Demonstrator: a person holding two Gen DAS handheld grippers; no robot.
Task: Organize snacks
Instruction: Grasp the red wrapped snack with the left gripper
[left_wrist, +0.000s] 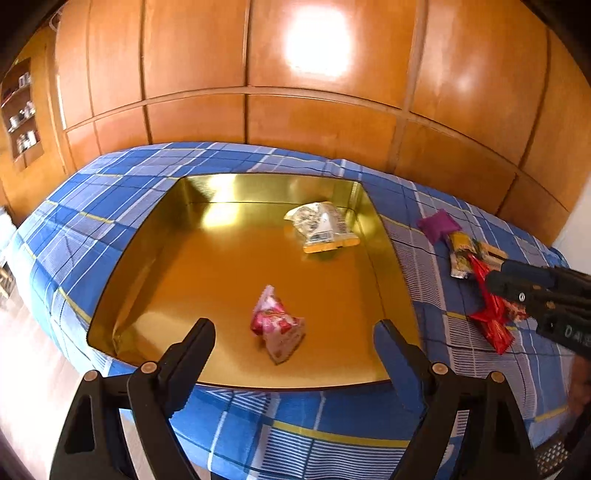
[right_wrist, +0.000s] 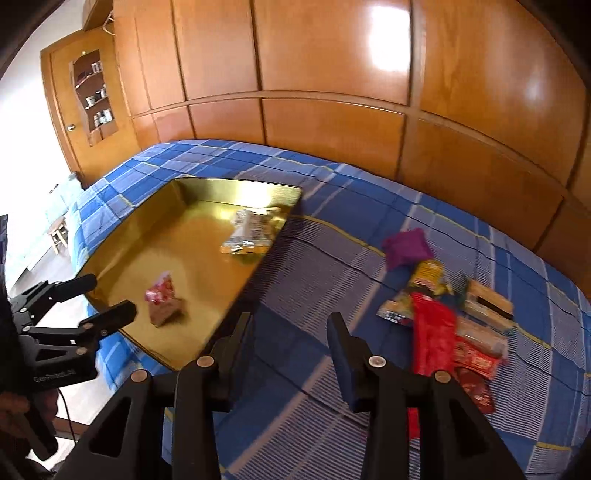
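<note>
Left wrist view. Landmark: shallow gold metal tray (left_wrist: 147, 280) lying on a blue plaid cloth (left_wrist: 92, 229) over the table. Left gripper (left_wrist: 295, 336) hangs above the tray's near edge, jaws spread wide, nothing between them. Just beyond the fingertips, on the tray floor near its near edge: a pink-and-white crumpled snack packet (left_wrist: 277, 325), clear of both fingers. At the tray's far right corner: a clear bag of pale snacks with a yellow strip (left_wrist: 321, 227), resting against the right wall. Off the tray to its right, on the cloth: a purple pouch (left_wrist: 439, 223), then a heap of mixed wrappers (left_wrist: 463, 254), then a red foil wrapper (left_wrist: 491, 317). Right gripper (left_wrist: 495, 284) enters from the right, its tip over the red wrapper; contact cannot be judged here.

Right wrist view. Right gripper (right_wrist: 291, 332) sits over bare cloth (right_wrist: 332, 229) just right of the tray (right_wrist: 122, 229), jaws at a narrow gap, holding nothing. Heap of wrappers (right_wrist: 487, 306) and red foil wrapper (right_wrist: 432, 336) lie to the right of its fingers, purple pouch (right_wrist: 406, 245) beyond them. Inside the tray: pink packet (right_wrist: 162, 299) near the near edge, clear bag (right_wrist: 247, 230) at the far right side. Left gripper (right_wrist: 110, 295) at the tray's near left edge, jaws apart, empty. Frame is motion-blurred.
</note>
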